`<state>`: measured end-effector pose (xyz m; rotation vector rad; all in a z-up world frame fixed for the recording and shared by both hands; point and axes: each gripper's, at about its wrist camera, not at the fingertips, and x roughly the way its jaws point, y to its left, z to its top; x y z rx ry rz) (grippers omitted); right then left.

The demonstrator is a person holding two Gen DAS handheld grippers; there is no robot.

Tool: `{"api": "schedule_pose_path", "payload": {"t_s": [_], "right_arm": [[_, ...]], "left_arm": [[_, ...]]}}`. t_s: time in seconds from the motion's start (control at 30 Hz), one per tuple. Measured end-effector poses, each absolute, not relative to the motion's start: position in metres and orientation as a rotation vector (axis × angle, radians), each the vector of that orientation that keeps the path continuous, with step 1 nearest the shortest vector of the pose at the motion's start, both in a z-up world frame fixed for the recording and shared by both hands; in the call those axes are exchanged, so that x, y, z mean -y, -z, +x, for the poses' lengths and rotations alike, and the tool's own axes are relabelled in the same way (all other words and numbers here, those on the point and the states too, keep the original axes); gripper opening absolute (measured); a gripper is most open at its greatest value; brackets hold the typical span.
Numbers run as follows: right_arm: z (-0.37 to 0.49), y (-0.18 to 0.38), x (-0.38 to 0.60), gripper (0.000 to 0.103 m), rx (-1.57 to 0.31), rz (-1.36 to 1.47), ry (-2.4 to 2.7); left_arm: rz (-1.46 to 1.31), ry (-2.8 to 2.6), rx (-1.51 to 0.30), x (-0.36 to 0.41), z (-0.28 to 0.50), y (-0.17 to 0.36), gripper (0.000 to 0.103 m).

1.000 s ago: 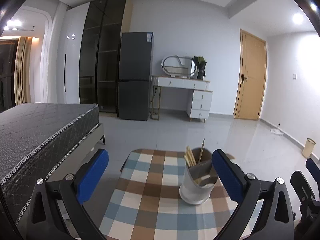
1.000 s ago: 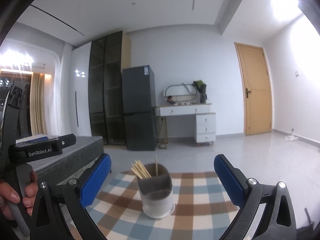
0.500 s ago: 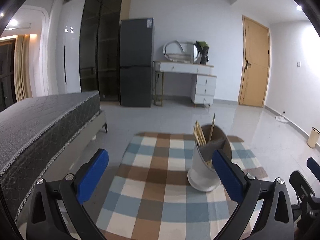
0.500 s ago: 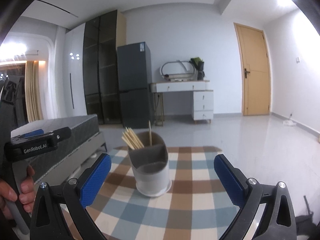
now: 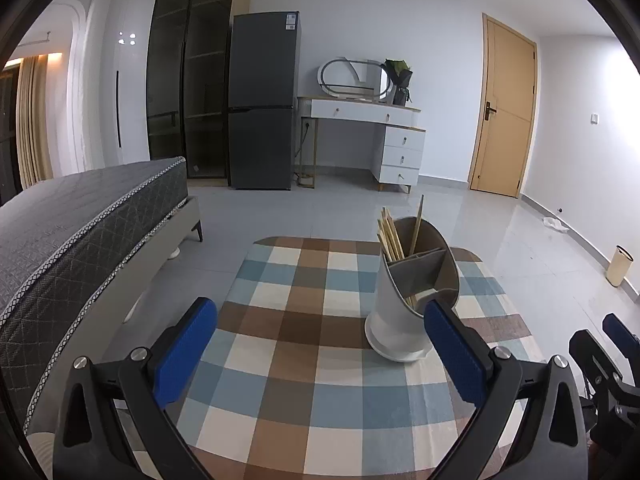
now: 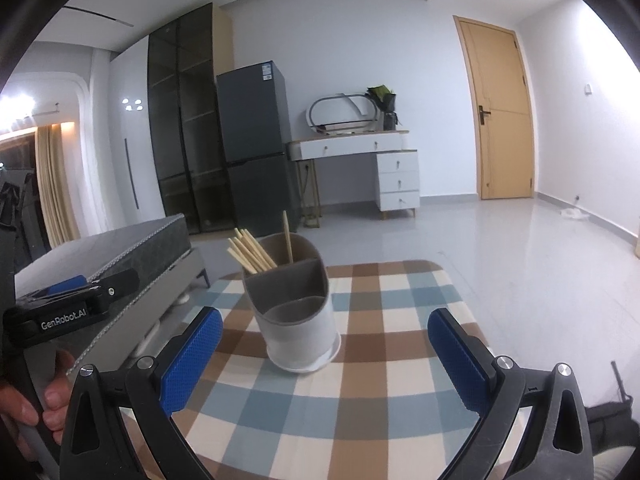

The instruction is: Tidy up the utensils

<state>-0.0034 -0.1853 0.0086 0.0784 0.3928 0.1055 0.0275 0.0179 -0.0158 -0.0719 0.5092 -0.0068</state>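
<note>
The left gripper [image 5: 320, 348] is hovering low over the checked tabletop [image 5: 304, 408], its blue fingers [image 5: 182, 350] spread wide and gripping nothing. The utensil holder [image 5: 408, 292] is sitting on the cloth at about one o'clock from it, just beside the right-hand finger, which is overlapping the holder's lower edge in the left wrist view; whether they are touching cannot be told. The holder is a white cup with a grey divided insert, leaning in this view. A bundle of chopsticks [image 5: 390, 236] is poking up from its far-left compartment, and a single chopstick [image 5: 417, 222] is standing alone in the far compartment beside them.

The right gripper [image 6: 324, 354] is also hanging open over the tabletop [image 6: 360, 412], fingers [image 6: 192, 354] wide apart and empty. From here the holder [image 6: 294, 312] is sitting at about eleven o'clock, between the two fingers and nearer the left one, with clear cloth showing between them. The chopsticks [image 6: 250, 252] are fanning out toward ten o'clock, and the near compartments are looking empty. At nine o'clock a hand [image 6: 36, 408] is gripping the handle of the left gripper.
</note>
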Motion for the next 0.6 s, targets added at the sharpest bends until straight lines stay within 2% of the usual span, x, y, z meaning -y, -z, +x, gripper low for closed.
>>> {"api": "schedule_pose_path", "payload": {"t_s": [0.6], "right_arm": [[-0.0067, -0.0054, 0.1822, 0.103, -0.41, 0.057, -0.088]], "left_arm": [[-0.096, 0.008, -0.541, -0.0242, 0.0273, 0.0145, 0.101]]}}
